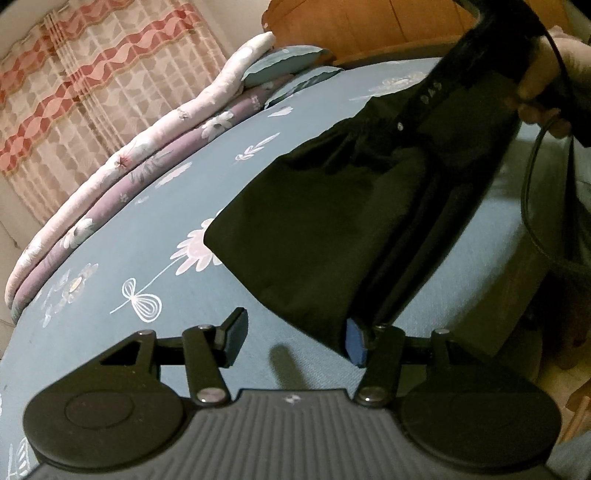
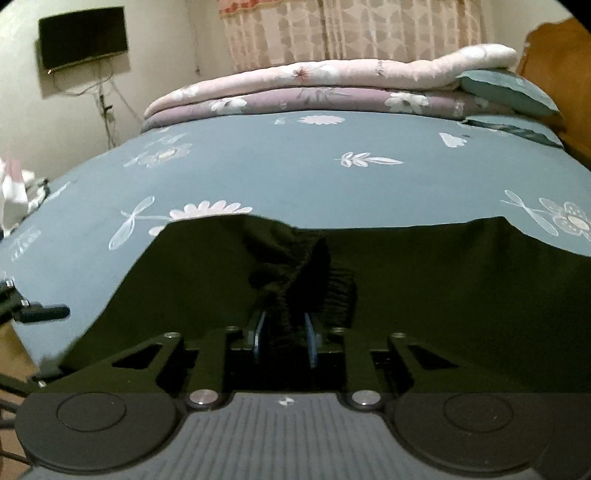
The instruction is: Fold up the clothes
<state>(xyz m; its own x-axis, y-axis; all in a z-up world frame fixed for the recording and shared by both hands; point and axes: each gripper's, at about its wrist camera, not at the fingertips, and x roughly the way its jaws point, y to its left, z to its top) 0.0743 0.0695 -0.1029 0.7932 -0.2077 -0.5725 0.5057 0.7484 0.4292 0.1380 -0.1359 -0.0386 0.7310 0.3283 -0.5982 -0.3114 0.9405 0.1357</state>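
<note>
Left wrist view: the left gripper (image 1: pixel 295 334) hovers low over the bed (image 1: pixel 155 221), its jaws spread wide. The left finger is bare over the blue flowered sheet; the right finger's blue pad (image 1: pixel 355 341) touches the near corner of the black garment (image 1: pixel 325 221), but nothing is pinched between the two. The black garment lies spread on the sheet, running away from that corner toward the headboard (image 1: pixel 369 26). At its far end the right gripper (image 1: pixel 480 74) and the hand (image 1: pixel 543 85) around it come down onto the cloth. Folded quilts (image 1: pixel 147 155) are stacked along the bed's far side, beside the curtain (image 1: pixel 92 85).

Right wrist view: the right gripper (image 2: pixel 284 339) has its jaws drawn narrow, clamped on a bunched, ribbed edge of the black garment (image 2: pixel 443 295), which spreads to both sides over the near part of the bed (image 2: pixel 295 173). One finger of the left gripper (image 2: pixel 46 312) shows at the bed's left edge. A dark screen (image 2: pixel 83 37) hangs on the wall beyond the bed.
</note>
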